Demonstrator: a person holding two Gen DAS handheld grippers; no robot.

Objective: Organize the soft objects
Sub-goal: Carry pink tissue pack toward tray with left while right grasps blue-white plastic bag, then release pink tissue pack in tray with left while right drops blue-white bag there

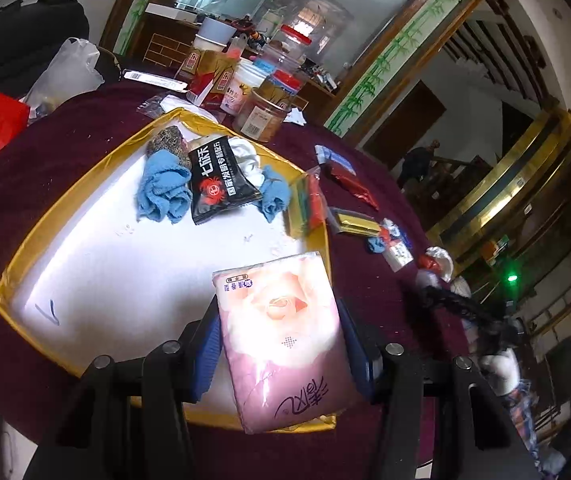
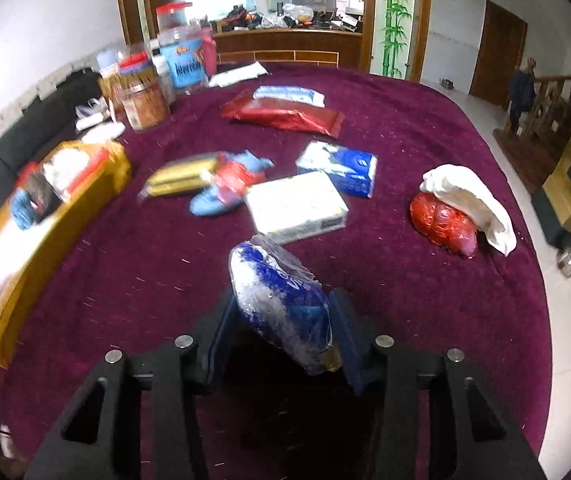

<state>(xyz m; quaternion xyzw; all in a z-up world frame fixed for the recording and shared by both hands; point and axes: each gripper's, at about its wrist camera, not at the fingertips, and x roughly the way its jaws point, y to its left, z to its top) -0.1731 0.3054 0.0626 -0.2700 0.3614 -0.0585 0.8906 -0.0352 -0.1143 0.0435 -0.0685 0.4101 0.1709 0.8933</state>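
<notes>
Risk, left side: the pink pack [image 1: 285, 336] is clamped only near its lower end between the pads of the left gripper [image 1: 281, 344]. Most of its length stands clear past the fingertips, so it may sag or pivot in the grip. The pack hangs over the near right corner of the gold tray [image 1: 25, 240]; released here, it could catch the tray rim and land half outside.

Risk, right side: the right gripper [image 2: 285, 328] is closed on a blue pack [image 2: 281, 308] with a slick, crumpled wrapper. The wrapper may slide between the pads. The pack appears lifted off the table [image 2: 405, 320], though blur makes this uncertain. The tray [image 2: 13, 276] lies well apart, at the table's left edge.
</notes>
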